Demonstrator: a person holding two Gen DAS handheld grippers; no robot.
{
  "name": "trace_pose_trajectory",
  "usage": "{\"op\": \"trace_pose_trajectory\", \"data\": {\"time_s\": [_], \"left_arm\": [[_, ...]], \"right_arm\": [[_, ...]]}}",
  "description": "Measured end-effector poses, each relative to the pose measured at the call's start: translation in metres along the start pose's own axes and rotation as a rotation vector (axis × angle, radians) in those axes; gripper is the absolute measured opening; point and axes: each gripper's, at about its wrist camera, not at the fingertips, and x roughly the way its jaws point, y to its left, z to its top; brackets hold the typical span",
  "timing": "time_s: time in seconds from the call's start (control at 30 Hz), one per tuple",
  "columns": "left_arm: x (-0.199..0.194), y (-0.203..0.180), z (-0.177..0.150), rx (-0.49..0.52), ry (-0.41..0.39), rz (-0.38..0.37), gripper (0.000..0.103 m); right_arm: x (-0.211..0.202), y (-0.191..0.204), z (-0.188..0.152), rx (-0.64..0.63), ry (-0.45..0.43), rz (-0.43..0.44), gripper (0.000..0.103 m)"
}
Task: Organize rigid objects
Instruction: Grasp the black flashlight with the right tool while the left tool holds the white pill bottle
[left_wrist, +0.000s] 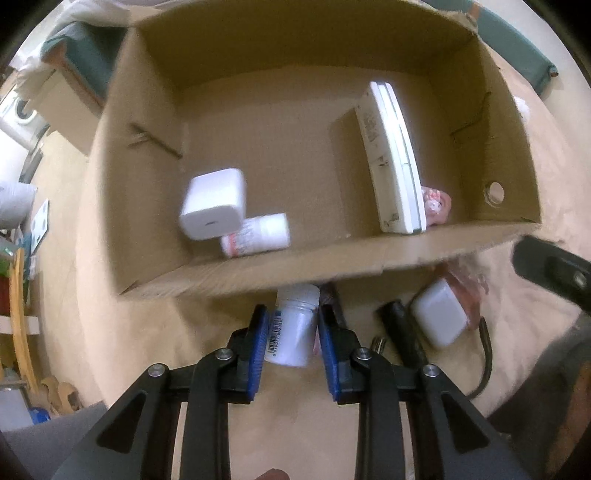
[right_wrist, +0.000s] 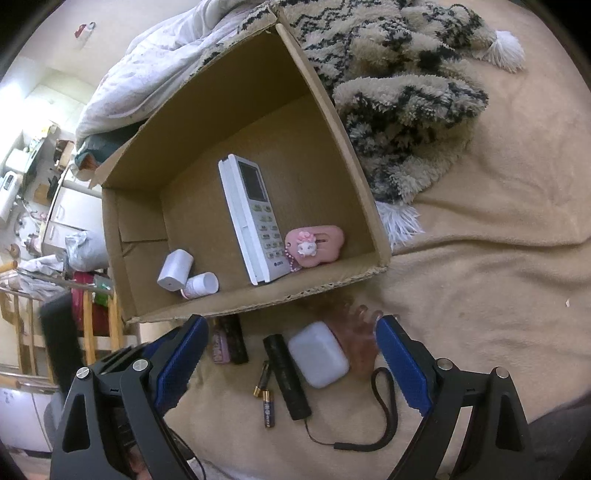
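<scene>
Top of white barcoded plastic bottle (left_wrist: 295, 328) tucked out of sight under brown cardboard box's near wall (left_wrist: 295, 271). Blurred by motion: white cube-shaped charger (left_wrist: 214, 203). Pink plush charm (left_wrist: 436, 205) mostly hidden behind upright white remote control (left_wrist: 395, 158). Black cylindrical flashlight (left_wrist: 402, 332) partly covered by gripper linkage.

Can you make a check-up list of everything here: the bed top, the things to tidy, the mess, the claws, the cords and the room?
Surface: beige blanket, wrinkled.
Job's things: brown cardboard box holds a white remote control, pink charm, white cube charger and a small white pill bottle. Outside it lie a white rounded case, black cylinder torch and two batteries.
Clutter: shaggy patterned throw.
Grippers: left claw around a white plastic bottle; right claw open, empty.
Cables: black wrist strap.
Surroundings: cluttered room; details unclear.
</scene>
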Motion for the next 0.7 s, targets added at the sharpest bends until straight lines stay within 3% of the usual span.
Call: {"op": "trace_pose_trajectory", "data": {"time_s": [0.17, 0.33, 0.37, 0.47, 0.53, 0.7], "left_arm": [[-0.027, 0.029, -0.012, -0.037, -0.021, -0.012, 0.025], [-0.048, 0.045, -0.024, -0.097, -0.072, -0.004, 0.025], [-0.048, 0.056, -0.03, -0.109, -0.083, 0.0, 0.025], [-0.052, 0.067, -0.028, -0.158, -0.108, 0.019, 0.025], [-0.05, 0.068, -0.027, -0.181, -0.107, 0.008, 0.025], [-0.055, 0.075, -0.03, -0.212, -0.121, 0.005, 0.025]], "right_arm": [[0.008, 0.002, -0.003, -0.012, 0.024, -0.017, 0.098], [0.022, 0.012, -0.011, -0.053, 0.091, 0.032, 0.095], [0.025, 0.015, -0.013, -0.066, 0.11, 0.041, 0.091], [0.037, 0.022, -0.021, -0.124, 0.176, 0.036, 0.064], [0.045, 0.027, -0.027, -0.167, 0.217, 0.017, 0.036], [0.054, 0.031, -0.035, -0.218, 0.258, -0.024, 0.029]]}}
